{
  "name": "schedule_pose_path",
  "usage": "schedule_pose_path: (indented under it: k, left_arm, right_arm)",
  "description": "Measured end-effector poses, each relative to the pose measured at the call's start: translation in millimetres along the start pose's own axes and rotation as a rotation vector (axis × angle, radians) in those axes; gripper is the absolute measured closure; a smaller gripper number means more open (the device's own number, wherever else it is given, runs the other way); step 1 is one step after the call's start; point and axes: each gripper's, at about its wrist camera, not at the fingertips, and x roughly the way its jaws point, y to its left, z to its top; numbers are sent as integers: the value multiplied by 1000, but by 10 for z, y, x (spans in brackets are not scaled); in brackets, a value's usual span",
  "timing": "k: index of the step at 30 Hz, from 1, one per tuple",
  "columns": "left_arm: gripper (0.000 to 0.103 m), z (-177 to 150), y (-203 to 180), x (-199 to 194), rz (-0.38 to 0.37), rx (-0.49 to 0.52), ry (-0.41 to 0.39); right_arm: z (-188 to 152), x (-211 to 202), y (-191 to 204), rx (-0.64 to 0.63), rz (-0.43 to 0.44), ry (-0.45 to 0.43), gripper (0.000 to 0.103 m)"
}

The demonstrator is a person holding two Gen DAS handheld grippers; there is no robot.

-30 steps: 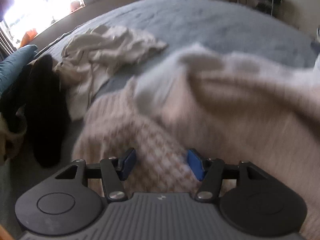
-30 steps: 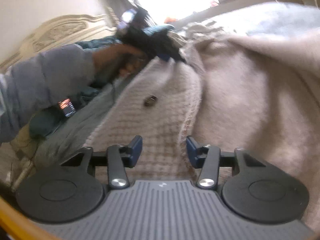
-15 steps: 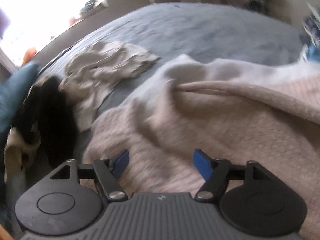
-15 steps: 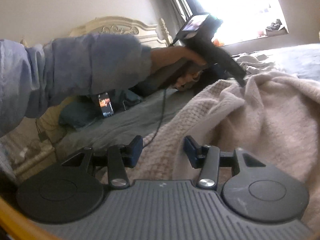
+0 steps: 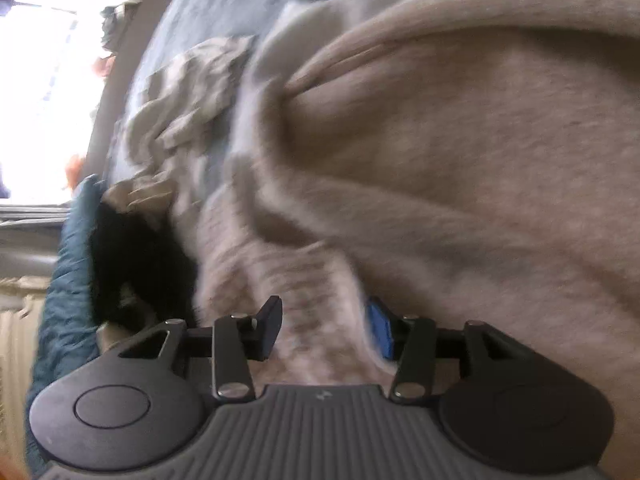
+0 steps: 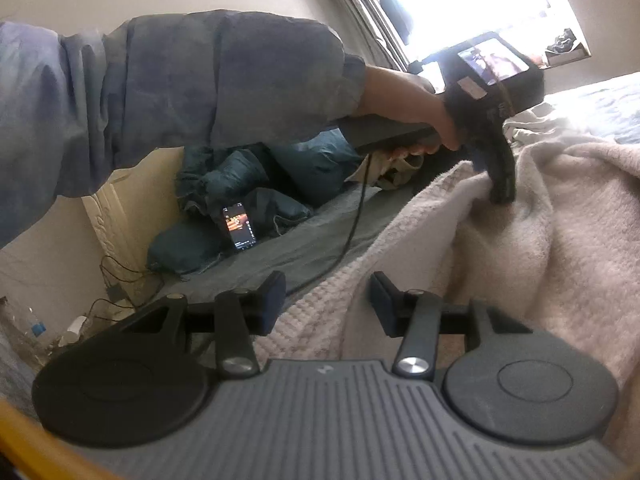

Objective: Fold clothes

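Pale pink sweater (image 5: 460, 168): fuzzy plain knit with a waffle-textured band. Bed cover (image 5: 224, 4): grey-blue; crumpled garment (image 5: 188, 96) on it: cream; adjacent garment (image 5: 136, 264): black; pillow (image 5: 66, 288): teal. Sleeve (image 6: 168, 92): mottled grey-blue; left claw (image 5: 324, 328) pads: blue; headboard (image 6: 116, 208): cream.

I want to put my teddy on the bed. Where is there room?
Bare blue-grey bedcover lies beyond the crumpled cream garment. It is crowded near the pillows: pink sweater, black garment, phone and cable.
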Motion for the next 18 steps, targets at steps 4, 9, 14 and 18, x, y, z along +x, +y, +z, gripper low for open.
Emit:
schedule_pose_path:
  k: [4,9,14,18]
  left_arm:
    - [44,101,13,264,52,42,21]
    - [89,148,92,114,43,-20,-76]
    - [92,164,530,-183,-48,-263,-208]
    - [92,198,831,-219,-127,-463,-275]
  right_arm:
    - [-17,-3,-6,5,11,4,56]
    - [-26,-37,-41,25,9,-3,56]
    - [-51,-137,-43,14,-40,-16,56]
    - [-91,-260,-106,21,-116,-16,56]
